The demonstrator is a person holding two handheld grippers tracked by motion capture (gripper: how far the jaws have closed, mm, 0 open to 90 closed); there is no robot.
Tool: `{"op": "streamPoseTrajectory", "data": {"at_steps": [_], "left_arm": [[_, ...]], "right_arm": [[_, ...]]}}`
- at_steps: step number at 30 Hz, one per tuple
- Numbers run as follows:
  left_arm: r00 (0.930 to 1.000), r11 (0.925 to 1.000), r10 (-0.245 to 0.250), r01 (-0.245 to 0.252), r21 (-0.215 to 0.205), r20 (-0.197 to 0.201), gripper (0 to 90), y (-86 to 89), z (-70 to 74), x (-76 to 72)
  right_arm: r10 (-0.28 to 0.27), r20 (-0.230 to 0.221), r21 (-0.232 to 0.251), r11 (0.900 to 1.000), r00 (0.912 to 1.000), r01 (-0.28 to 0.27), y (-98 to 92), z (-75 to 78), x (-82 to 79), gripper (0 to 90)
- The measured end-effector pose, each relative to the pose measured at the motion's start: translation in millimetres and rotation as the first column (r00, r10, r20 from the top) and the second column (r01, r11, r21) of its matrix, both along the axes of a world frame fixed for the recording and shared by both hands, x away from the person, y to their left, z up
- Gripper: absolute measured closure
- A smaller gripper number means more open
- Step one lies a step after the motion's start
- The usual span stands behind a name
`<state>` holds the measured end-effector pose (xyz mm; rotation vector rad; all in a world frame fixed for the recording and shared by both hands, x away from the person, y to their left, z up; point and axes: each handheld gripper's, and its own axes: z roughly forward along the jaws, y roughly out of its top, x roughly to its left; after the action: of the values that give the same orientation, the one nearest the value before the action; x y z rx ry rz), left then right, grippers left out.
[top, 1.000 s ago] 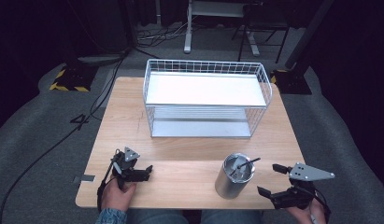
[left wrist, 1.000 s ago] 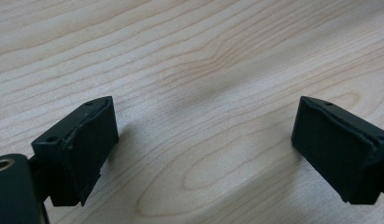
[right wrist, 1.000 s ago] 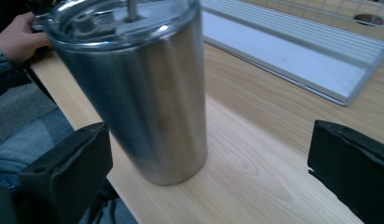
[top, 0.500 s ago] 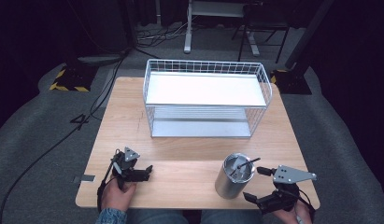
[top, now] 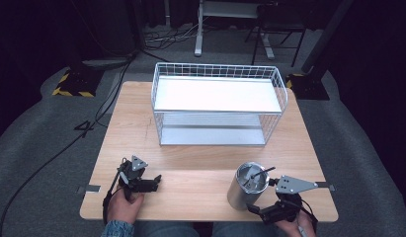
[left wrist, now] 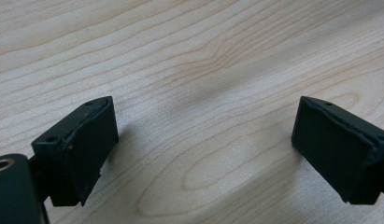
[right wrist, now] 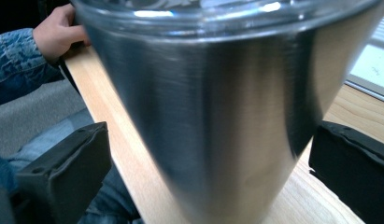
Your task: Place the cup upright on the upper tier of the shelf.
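Closing in, right gripper brackets the upright tumbler, jaws apart.

Worktop: light wood, square-ish, on grey floor. Wire basket, white, 2-tier w/ white shelf, sits at far-centre. Steel tumbler upright near front edge, right side. Left gripper rests on worktop, front-left.

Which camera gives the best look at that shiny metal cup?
The high view: the whole cup stands upright near the table's front edge, lid on top. The right gripper view shows its steel side close up and blurred, between open jaws. The left gripper view looks at bare wood.
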<state>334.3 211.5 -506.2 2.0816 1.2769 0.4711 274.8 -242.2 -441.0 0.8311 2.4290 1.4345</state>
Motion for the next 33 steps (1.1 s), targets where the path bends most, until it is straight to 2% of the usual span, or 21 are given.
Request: {"op": "streamPoseTrajectory", "data": {"at_steps": [2, 8, 13, 16, 21, 25, 33], "left_arm": [[1.0000, 1.0000, 0.002, -0.002, -0.001, 0.000, 7.8, 0.0, -0.1, 0.2], [1.0000, 1.0000, 0.002, -0.002, -0.001, 0.000, 7.7, 0.0, -0.1, 0.2], [1.0000, 1.0000, 0.004, -0.004, -0.002, 0.000, 7.8, 0.0, -0.1, 0.3], [1.0000, 1.0000, 0.005, -0.005, -0.003, 0.000, 7.8, -0.1, -0.1, 0.3], [1.0000, 1.0000, 0.005, -0.005, -0.002, 0.001, 7.8, -0.1, -0.1, 0.3], [1.0000, 1.0000, 0.005, -0.005, -0.002, 0.000, 7.8, -0.1, 0.0, 0.4], [1.0000, 1.0000, 0.005, -0.005, -0.001, -0.001, 7.8, -0.1, 0.1, 0.4]], "right_arm": [[-0.006, 0.011, 0.023, 1.000, 0.9999, 0.006, 3.2, -6.3, 4.2, 0.0], [-0.020, 0.041, 0.042, 0.999, 0.9990, 0.018, 11.4, -15.1, 10.3, 0.0], [-0.028, 0.063, 0.075, 0.997, 0.9976, 0.023, 17.9, -24.0, 15.2, 0.0], [-0.030, 0.072, 0.089, 0.996, 0.9969, 0.023, 18.4, -25.1, 15.6, 0.0], [-0.036, 0.114, 0.106, 0.994, 0.9929, 0.024, 23.1, -29.3, 15.8, 0.2], [-0.034, 0.116, 0.126, 0.992, 0.9927, 0.019, 25.2, -30.4, 17.1, 0.6], [-0.034, 0.133, 0.095, 0.995, 0.9906, 0.021, 27.1, -27.2, 16.5, 2.9]]}}
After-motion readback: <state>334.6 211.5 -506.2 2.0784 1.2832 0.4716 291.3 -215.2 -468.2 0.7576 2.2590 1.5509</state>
